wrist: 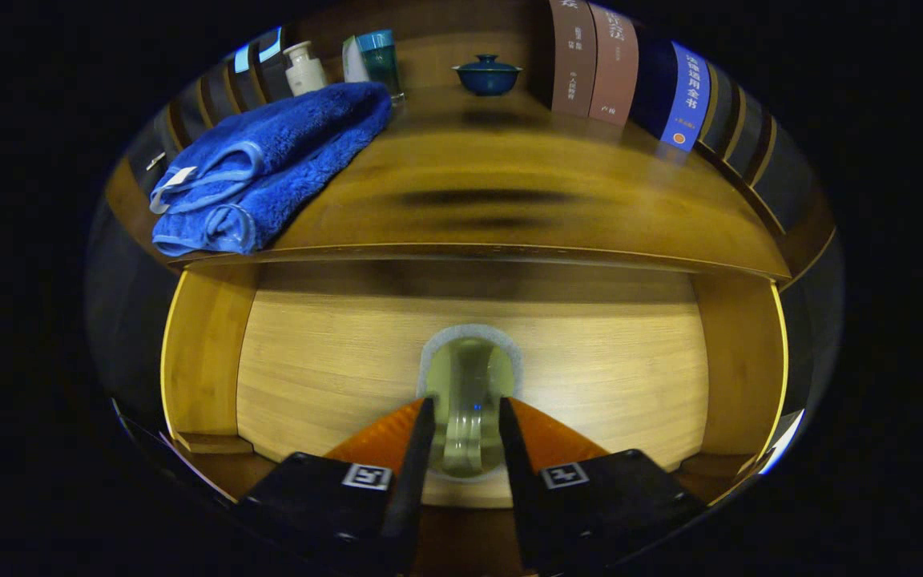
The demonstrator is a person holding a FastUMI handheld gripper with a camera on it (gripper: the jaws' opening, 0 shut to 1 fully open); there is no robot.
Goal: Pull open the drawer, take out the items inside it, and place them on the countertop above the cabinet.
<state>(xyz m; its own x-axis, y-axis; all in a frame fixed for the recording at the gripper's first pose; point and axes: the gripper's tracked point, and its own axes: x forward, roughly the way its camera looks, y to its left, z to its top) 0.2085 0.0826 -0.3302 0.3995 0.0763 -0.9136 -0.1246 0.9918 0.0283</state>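
Note:
The wooden drawer (205,353) stands pulled open below the countertop (525,216). A clear glass cup (469,377) with a pale rim is on the drawer's floor, right between my fingers. My gripper (466,417) has closed in on the cup, one finger pressing on each side of it. The lower part of the cup is hidden between the fingers. A folded blue towel (269,160) lies on the left part of the countertop.
At the back of the countertop stand a white bottle (304,68), a teal bottle (379,58), a blue lidded bowl (487,74) and a row of upright books (614,68). The drawer's side walls rise left and right of the cup.

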